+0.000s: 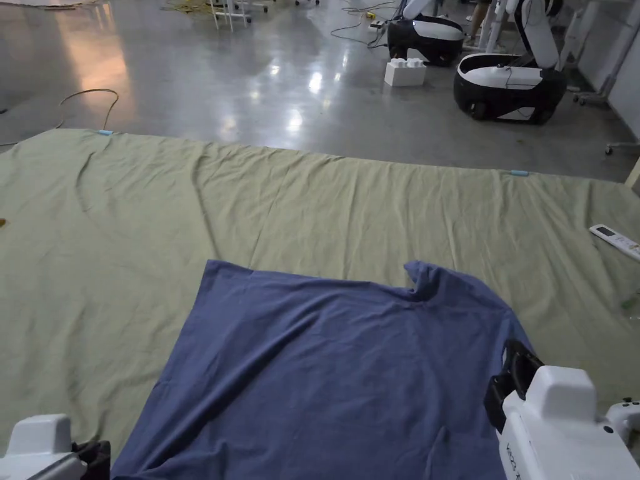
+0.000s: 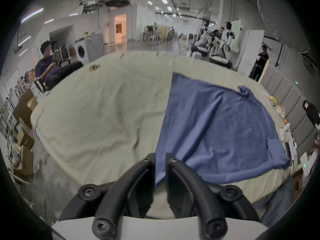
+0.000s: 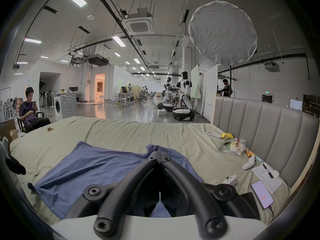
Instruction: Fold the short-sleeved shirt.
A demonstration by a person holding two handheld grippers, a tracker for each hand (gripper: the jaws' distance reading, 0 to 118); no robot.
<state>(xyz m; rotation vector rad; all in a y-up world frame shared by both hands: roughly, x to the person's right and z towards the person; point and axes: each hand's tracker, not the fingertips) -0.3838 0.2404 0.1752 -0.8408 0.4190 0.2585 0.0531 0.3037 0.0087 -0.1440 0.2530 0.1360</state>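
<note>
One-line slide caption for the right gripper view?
Right claw, jaws together, above a blue shirt spread on the green-sheeted bed.

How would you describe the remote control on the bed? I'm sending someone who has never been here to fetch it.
Start at the wide bed with the pale green sheet and the blue shirt spread on it. Look past the shirt to the sheet's right edge: the remote control lies there, apart from the shirt. It is the slim white bar lying flat.

Bed sheet (image 1: 312, 200) bare left of and beyond blue shirt (image 1: 325, 375): open passage. Right edge cluttered: remote (image 1: 615, 240), phone (image 3: 262, 194), papers (image 3: 266, 178), snack wrappers (image 3: 233, 145) along headboard (image 3: 259, 122).
</note>
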